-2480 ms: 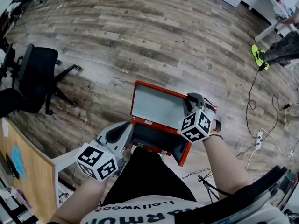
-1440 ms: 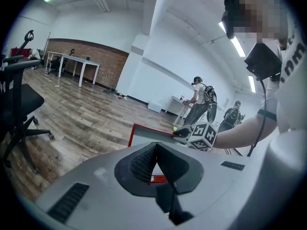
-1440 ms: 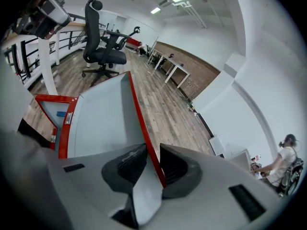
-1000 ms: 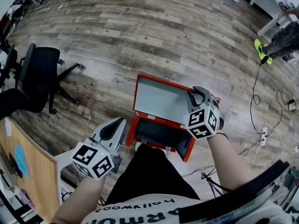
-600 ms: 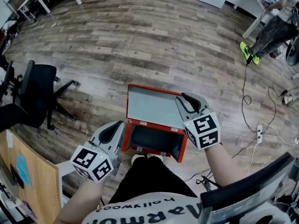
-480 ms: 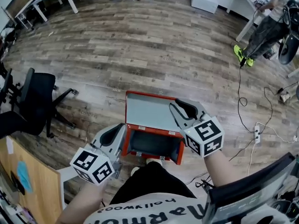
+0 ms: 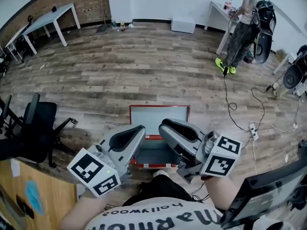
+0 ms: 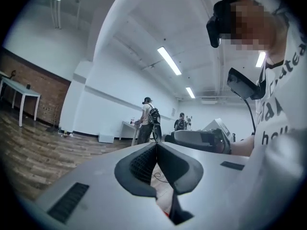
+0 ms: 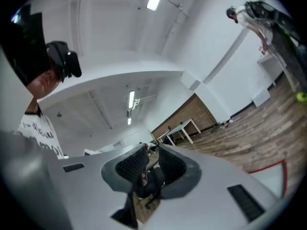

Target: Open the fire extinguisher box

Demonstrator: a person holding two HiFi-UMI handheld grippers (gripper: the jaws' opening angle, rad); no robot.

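The red fire extinguisher box stands on the wood floor with its lid swung up, grey inside facing me. Both grippers hang above the box, touching nothing. My left gripper is over the box's left side; in the left gripper view its pads meet, shut and empty. My right gripper hovers over the box's right half. A narrow gap shows between its pads in the right gripper view, with nothing in it. The lid's red edge shows at the right of that view.
A black office chair sits to the left, a wooden desk at the lower left. Cables and a power strip lie on the floor at the right. A person stands by a table at the far right. A white table is far left.
The right gripper has come off the lid's right edge and both grippers have risen toward the head camera. The view has tilted up to show more of the room. The lid stays open.
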